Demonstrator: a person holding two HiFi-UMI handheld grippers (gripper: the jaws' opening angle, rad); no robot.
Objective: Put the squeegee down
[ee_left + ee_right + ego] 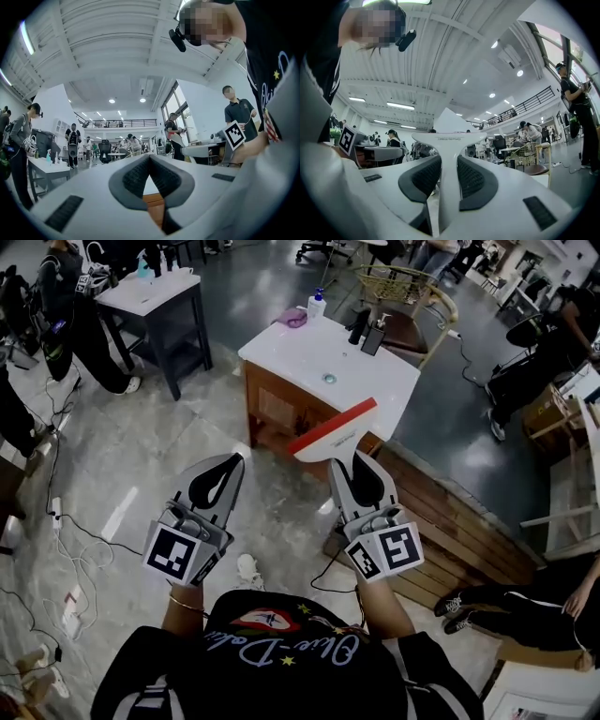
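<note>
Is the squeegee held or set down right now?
Held. The right gripper clamps the squeegee by its handle; the blade is in the air, not on the counter.

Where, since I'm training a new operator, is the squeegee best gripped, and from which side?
Grip the squeegee by its narrow white handle, coming from the handle end, opposite the wide red-edged blade. The handle is slim enough to fit between the jaws; the right hand-held gripper holds it that way.

Marble floor (141, 474), white washstand (302, 351), ribbed ceiling (117, 47)
</note>
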